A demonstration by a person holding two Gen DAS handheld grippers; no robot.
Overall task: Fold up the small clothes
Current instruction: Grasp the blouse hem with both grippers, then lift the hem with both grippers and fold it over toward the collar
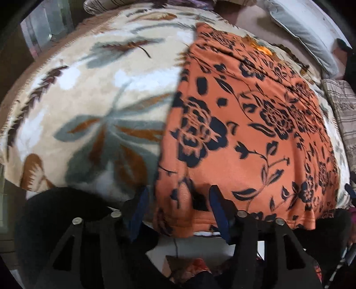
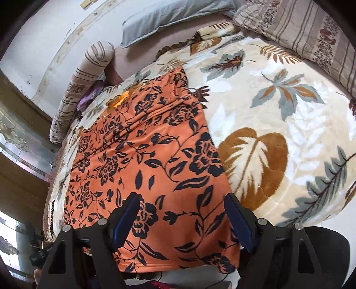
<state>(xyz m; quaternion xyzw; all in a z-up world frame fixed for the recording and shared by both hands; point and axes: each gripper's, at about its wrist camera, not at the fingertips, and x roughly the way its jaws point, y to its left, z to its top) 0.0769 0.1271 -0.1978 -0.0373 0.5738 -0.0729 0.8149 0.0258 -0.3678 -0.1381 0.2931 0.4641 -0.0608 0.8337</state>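
An orange garment with a black flower print (image 1: 249, 124) lies spread flat on a cream leaf-patterned blanket (image 1: 93, 106). In the left wrist view my left gripper (image 1: 178, 195) is open, its blue-padded fingers astride the garment's near left corner at the bed's front edge. In the right wrist view the same garment (image 2: 146, 155) runs away from me, and my right gripper (image 2: 182, 200) is open above its near right corner, not holding it. The garment's near hem hangs a little over the bed edge.
A grey pillow (image 2: 169, 17) and striped cushions (image 2: 300, 29) lie at the head of the bed; a striped bolster (image 2: 82, 89) lies along its far left side. The blanket (image 2: 278, 133) covers the bed to the right of the garment. Floor clutter (image 1: 189, 269) shows below the front edge.
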